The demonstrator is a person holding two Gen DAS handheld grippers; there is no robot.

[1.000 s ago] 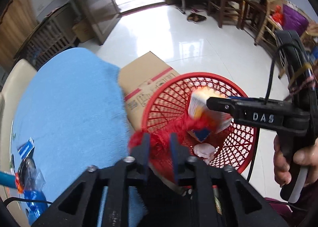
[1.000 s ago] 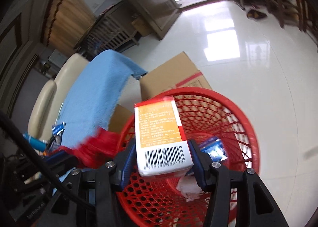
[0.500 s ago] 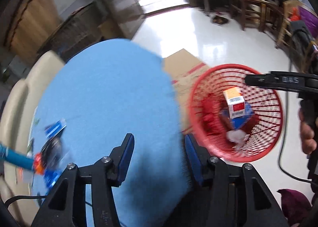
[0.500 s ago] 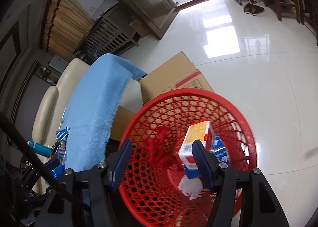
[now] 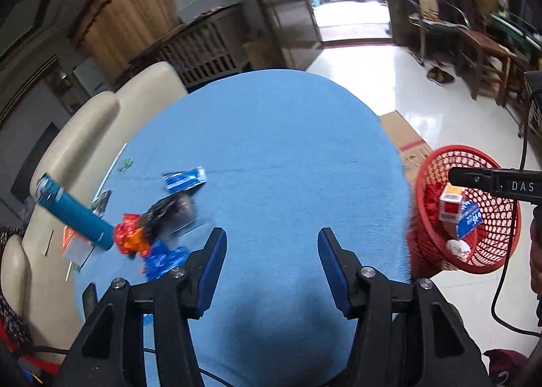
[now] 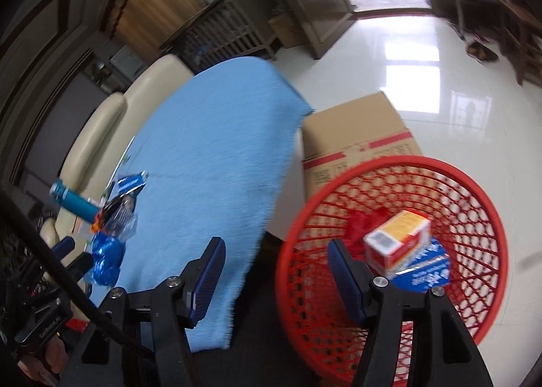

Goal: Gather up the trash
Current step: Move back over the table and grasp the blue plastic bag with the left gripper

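A red mesh basket (image 5: pixel 508 217) (image 6: pixel 481 204) stands on the floor right of the table. It holds an orange-and-white box (image 6: pixel 398 239), a blue packet (image 6: pixel 425 271), a red wrapper (image 6: pixel 360 221) and a white wad (image 5: pixel 457 247). My left gripper (image 5: pixel 271 263) is open and empty over the blue tablecloth (image 5: pixel 277 156). My right gripper (image 6: pixel 274 271) is open and empty, between the table edge and the basket. Trash lies at the table's left: a blue wrapper (image 5: pixel 184 178), a dark clear packet (image 5: pixel 172 212), a red-orange wrapper (image 5: pixel 130 239) and a crumpled blue wrapper (image 5: pixel 166 260) (image 6: pixel 106 256).
A teal cylinder (image 5: pixel 73 209) lies beside the trash at the table's left edge. A cardboard box (image 6: pixel 355 136) stands on the floor behind the basket. A cream sofa (image 5: pixel 101 122) runs along the table's far left. Wooden chairs (image 5: pixel 487 58) stand at the far right.
Both grippers opened and dropped their loads into the basket: the box from the right, the red wrapper from the left. Both then swung left, the left gripper back over the table.
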